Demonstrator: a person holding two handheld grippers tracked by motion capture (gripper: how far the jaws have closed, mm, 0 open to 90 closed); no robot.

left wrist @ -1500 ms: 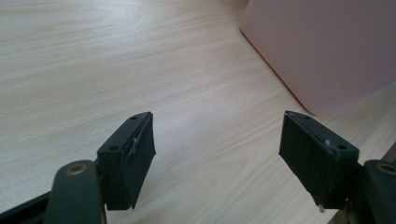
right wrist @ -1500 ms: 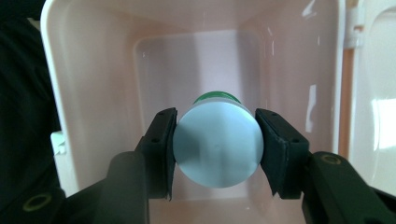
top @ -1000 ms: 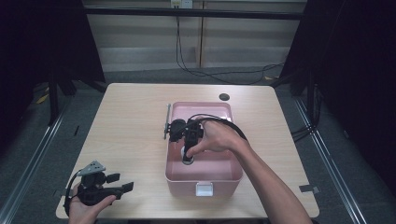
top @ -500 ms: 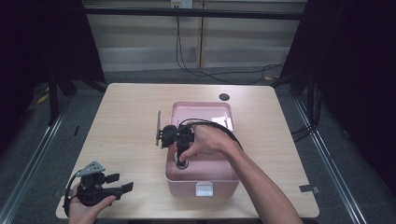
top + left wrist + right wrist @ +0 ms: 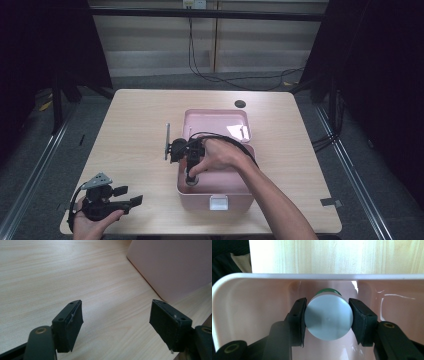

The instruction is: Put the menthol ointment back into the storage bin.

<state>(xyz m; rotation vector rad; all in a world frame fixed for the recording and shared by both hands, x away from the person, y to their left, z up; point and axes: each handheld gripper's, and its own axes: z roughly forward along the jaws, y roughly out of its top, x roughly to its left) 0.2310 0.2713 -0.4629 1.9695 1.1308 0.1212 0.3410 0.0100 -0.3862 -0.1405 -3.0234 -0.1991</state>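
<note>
right gripper (image 5: 327, 320): jaws clamped on a round pale-capped container (image 5: 328, 317) with a green body behind the cap; one pad presses on each side of it
where the container is: inside the pink bin (image 5: 235, 185), low in its near-left part, with the gripper pointing down into it in the high view (image 5: 191, 176)
bin floor: whether the container's base already touches it i cannot tell; the cap hides what is under it
left gripper (image 5: 117, 327): jaws wide apart with nothing between them, only bare wood; it rests in the left hand (image 5: 92, 220) at the table's near-left corner, well apart from the bin
done so far: judging by how it sits, the container is within the bin walls, so the carrying looks close to over
left to do: probably seat it, let the pads go, and lift the right gripper clear
around: a thin grey stick-like thing (image 5: 167, 141) on the table (image 5: 130, 125) just beside the bin's left wall; a dark round spot (image 5: 240, 104) on the table beyond the bin
in the way: the bin's near wall (image 5: 317, 277) stands close to the jaws, and the gripper's cable (image 5: 225, 140) loops over the bin
</note>
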